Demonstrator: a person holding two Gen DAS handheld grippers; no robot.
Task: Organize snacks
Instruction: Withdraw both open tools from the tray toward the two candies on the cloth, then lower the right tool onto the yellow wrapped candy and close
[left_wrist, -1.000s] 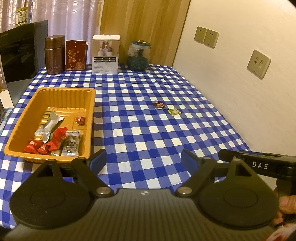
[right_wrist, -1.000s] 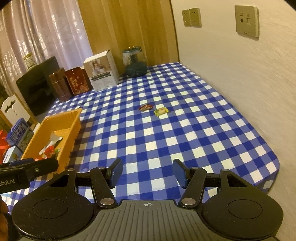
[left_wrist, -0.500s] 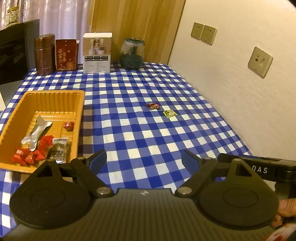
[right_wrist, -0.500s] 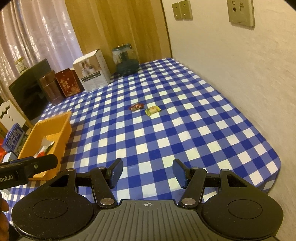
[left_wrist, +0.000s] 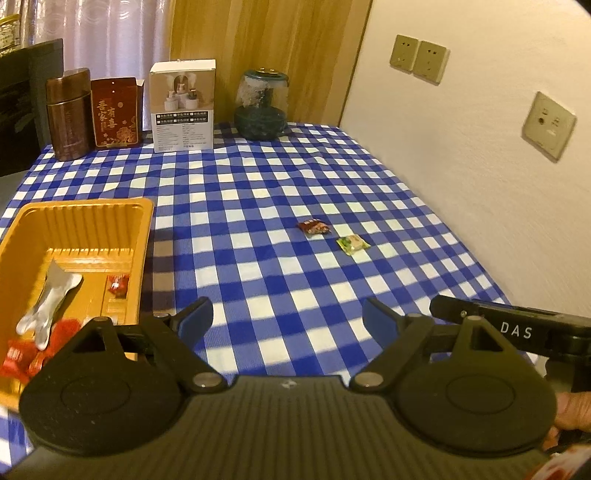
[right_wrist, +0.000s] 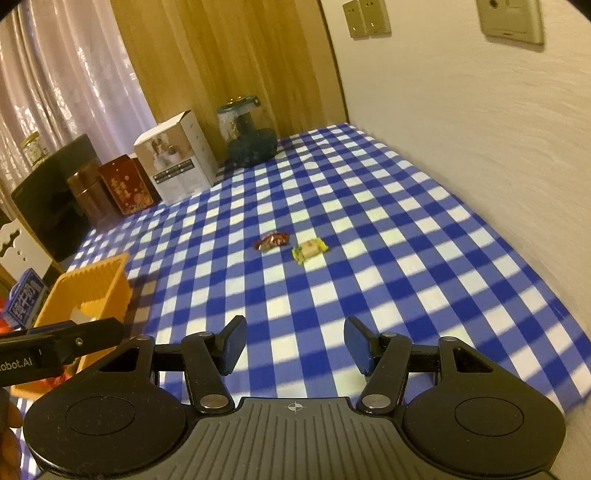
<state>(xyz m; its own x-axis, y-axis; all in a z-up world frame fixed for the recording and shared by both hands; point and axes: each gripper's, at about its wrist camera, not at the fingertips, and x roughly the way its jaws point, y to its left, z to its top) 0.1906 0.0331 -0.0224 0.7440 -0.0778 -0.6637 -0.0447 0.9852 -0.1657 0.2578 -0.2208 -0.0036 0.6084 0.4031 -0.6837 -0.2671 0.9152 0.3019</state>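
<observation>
- The left gripper (left_wrist: 287, 320) has its fingers spread wide, holding nothing.
- The right gripper (right_wrist: 294, 341) has its fingers spread too.
- A red candy (right_wrist: 271, 240) and a green candy (right_wrist: 309, 249) lie side by side on the desk (right_wrist: 369, 236).
- The orange tray (left_wrist: 79, 218) holds other snacks.

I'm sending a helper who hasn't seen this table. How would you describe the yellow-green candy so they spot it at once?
On the blue-and-white checked tablecloth, look at the open stretch to the right of the orange tray, toward the wall. Two small wrapped candies lie there side by side, apart. The yellow-green candy is the one nearer the wall; its neighbour is the dark red candy.
</observation>
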